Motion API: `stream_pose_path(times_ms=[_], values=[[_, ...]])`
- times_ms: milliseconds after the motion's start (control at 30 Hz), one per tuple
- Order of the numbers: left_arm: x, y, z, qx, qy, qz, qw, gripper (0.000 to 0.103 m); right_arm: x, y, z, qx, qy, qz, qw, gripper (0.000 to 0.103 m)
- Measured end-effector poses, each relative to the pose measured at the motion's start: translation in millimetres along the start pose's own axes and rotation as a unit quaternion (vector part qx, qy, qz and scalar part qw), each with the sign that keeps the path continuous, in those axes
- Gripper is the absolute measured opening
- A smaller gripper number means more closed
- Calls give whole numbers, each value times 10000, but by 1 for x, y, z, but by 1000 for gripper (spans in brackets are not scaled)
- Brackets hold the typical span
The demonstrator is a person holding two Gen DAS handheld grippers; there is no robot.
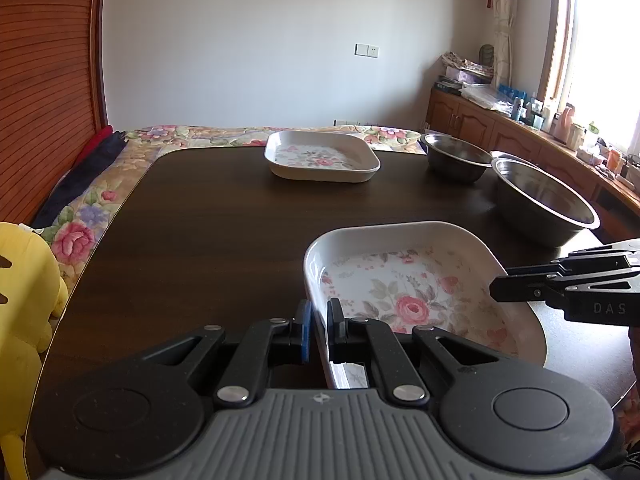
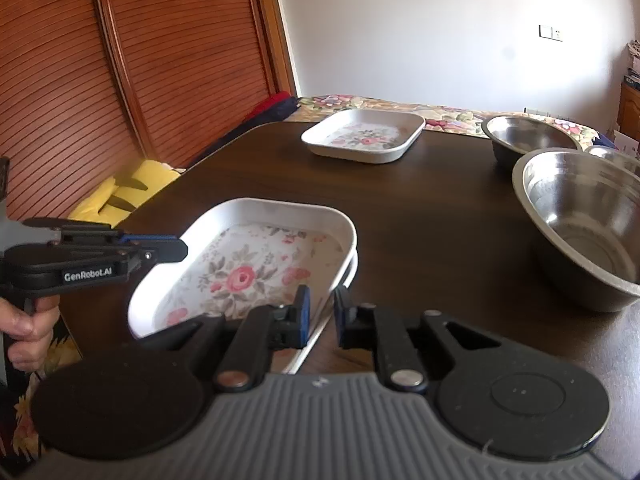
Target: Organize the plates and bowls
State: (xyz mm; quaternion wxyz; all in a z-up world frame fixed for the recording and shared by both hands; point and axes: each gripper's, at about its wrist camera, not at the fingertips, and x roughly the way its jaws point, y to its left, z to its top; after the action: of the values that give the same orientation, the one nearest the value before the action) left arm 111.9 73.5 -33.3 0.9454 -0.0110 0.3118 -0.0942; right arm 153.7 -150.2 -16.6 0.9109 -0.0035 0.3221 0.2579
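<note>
A white square plate with a rose pattern (image 1: 412, 300) (image 2: 248, 272) lies near me on the dark table (image 1: 200, 240). My left gripper (image 1: 320, 320) is shut on its left rim, one finger inside and one outside. My right gripper (image 2: 322, 308) is clamped the same way on the opposite rim. Each gripper shows from the side in the other's view, the right gripper (image 1: 496, 288) and the left gripper (image 2: 180, 246). A second floral plate (image 1: 322, 156) (image 2: 364, 136) sits at the far middle. At the right stand a large steel bowl (image 1: 544, 204) (image 2: 584, 224) and a small steel bowl (image 1: 456, 156) (image 2: 528, 136).
A third steel rim (image 2: 616, 156) peeks out behind the large bowl. A yellow plush toy (image 1: 24, 300) sits off the table's left edge, beside a bed with a floral cover (image 1: 100, 192) and slatted wooden doors (image 2: 120, 60). A cluttered sideboard (image 1: 520, 120) runs under the window.
</note>
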Motion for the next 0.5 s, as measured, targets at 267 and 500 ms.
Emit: stream_pose_path(times_ms=[267, 500], values=[[2, 0, 1, 18, -1, 0, 10000, 7, -2, 1, -3, -4, -19, -32, 10000, 18], [0, 1, 3, 10, -46, -46, 10000, 7, -9, 2, 0, -87, -172, -52, 9998, 26]])
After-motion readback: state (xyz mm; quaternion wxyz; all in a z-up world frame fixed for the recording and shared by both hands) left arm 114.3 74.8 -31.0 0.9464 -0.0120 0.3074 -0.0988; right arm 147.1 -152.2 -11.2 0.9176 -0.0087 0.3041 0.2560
